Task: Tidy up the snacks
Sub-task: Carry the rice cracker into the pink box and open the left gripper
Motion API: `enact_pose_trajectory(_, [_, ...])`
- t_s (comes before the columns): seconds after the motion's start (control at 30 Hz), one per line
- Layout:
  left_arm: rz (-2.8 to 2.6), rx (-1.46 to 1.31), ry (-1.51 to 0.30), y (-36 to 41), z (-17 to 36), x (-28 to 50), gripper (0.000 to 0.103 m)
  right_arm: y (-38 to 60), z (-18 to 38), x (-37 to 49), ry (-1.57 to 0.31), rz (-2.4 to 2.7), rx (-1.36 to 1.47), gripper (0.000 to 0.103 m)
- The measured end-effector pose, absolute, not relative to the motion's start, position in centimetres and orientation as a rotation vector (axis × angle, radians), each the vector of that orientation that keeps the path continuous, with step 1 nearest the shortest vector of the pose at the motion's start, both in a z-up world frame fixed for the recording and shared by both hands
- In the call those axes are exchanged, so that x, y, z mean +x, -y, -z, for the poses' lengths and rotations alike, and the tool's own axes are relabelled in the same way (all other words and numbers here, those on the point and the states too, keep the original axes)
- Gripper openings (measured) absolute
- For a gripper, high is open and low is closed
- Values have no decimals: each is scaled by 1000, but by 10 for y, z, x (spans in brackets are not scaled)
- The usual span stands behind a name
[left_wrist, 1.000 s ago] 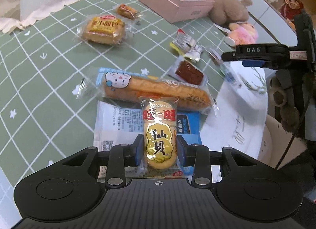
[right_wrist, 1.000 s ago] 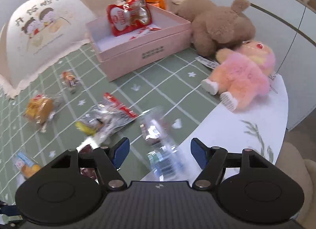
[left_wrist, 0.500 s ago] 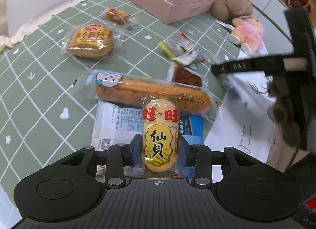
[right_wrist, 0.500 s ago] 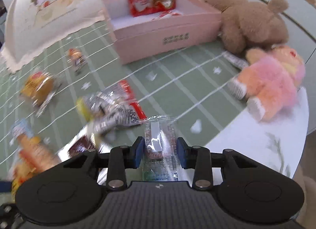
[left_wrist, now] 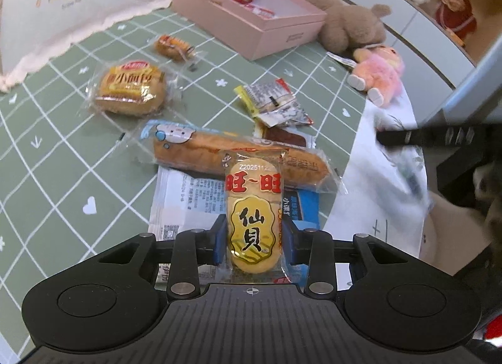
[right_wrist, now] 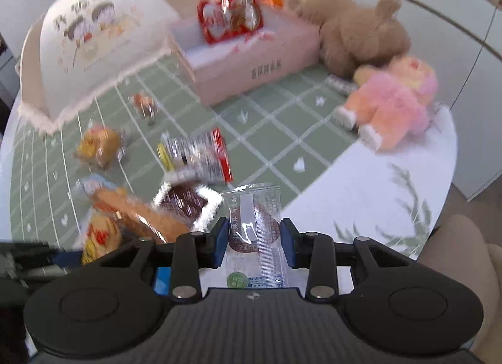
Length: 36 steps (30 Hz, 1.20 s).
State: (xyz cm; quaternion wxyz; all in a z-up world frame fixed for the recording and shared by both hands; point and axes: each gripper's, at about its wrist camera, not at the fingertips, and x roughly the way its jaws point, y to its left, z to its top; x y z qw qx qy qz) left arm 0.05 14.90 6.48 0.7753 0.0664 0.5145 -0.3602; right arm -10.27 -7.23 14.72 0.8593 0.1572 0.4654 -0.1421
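Note:
My left gripper (left_wrist: 254, 232) grips a yellow rice cracker packet (left_wrist: 252, 207), its jaws closing on the sides, above a white and blue packet (left_wrist: 188, 194) and a long bread (left_wrist: 200, 150). My right gripper (right_wrist: 254, 238) is shut on a clear packet (right_wrist: 254, 216) with a dark round snack inside, held above the table's near right edge. A pink box (right_wrist: 251, 63) at the back holds red snack bags. On the green cloth lie a round bread (left_wrist: 131, 88), a small cake (left_wrist: 174, 45), silver sachets (left_wrist: 273, 100) and a dark red packet (left_wrist: 288, 136).
A brown plush bear (right_wrist: 360, 31) and a pink plush toy (right_wrist: 392, 103) lie right of the box. A white dome cover (right_wrist: 103, 41) stands at the back left. The round table's white edge (right_wrist: 392, 194) curves on the right, with a beige chair (right_wrist: 461, 254) beyond.
My right gripper shut on the clear packet and lifted it off the table. My left gripper shifted slightly with the rice cracker packet still in it.

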Motion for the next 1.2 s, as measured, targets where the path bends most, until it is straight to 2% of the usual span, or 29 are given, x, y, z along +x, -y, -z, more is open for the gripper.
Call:
enact_pose_trajectory(0.1, [844,96,-1124,-146,-77,3,39,74,-169,-110,-917,299,346,35])
enact_pose_trajectory(0.27, [955,30,-1017,-125,-128,22,39,79,-189,-118,-875,337,326,35])
enact_pose_trajectory(0.57, [953,-190,-734,-27,-219,132,42,88,-190,-115,-853,335,303,35])
enact_pose_trajectory(0.67, [946,-225,-779,22,-210,178,42,96,-181,-108,-878,318,327,35])
enact_pose_trajectory(0.8, [910,-141,-743,45,-191,186,42,108,-171,-105,-879,313,328,35])
enact_pose_trajectory(0.93, [912,-107,-833,30,-171,176,42,134,-161,-95,-897,327,377,35])
enact_pose_trajectory(1.07, [829,-63,-943,7,-149,163,42,158,-162,-88,-902,341,312,35])
enact_pose_trajectory(1.2, [790,-141,-993,-45,-139,144,42,193,-183,-66,-857,348,292,35])
